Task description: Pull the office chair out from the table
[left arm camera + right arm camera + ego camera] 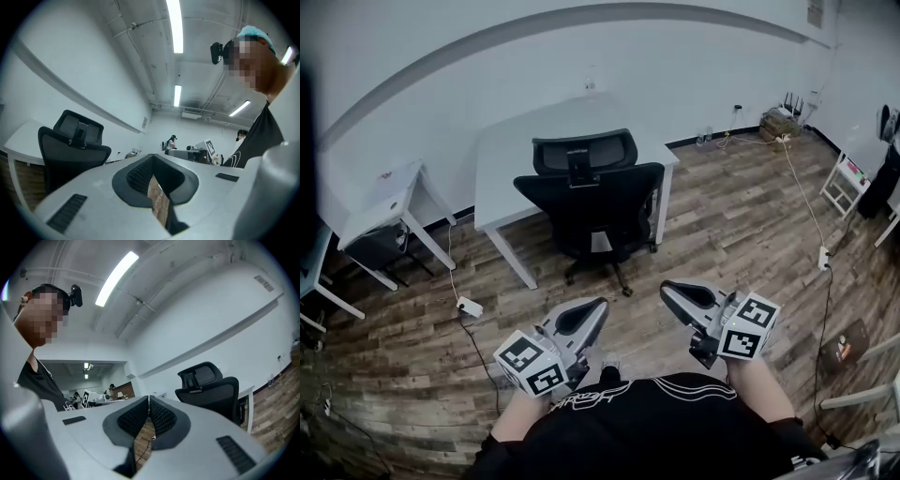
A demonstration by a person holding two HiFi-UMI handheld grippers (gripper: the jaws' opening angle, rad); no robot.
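Note:
A black office chair [592, 199] with a mesh headrest stands tucked against the near side of a white table [516, 141], its back toward me. Both grippers hang over the wooden floor short of the chair and touch nothing. My left gripper [600, 304] is shut and holds nothing; my right gripper [666, 287] is also shut and empty. In the left gripper view the chair [70, 147] is at the left, beyond the shut jaws of the left gripper [153, 161]. The right gripper view has the chair [211, 389] at the right, past the closed right gripper [148, 401].
A small white desk [392, 195] stands at the left. A power strip [470, 307] with its cable lies on the floor front-left of the table. Another cable and strip [823, 258] run along the right, near a white rack [846, 183].

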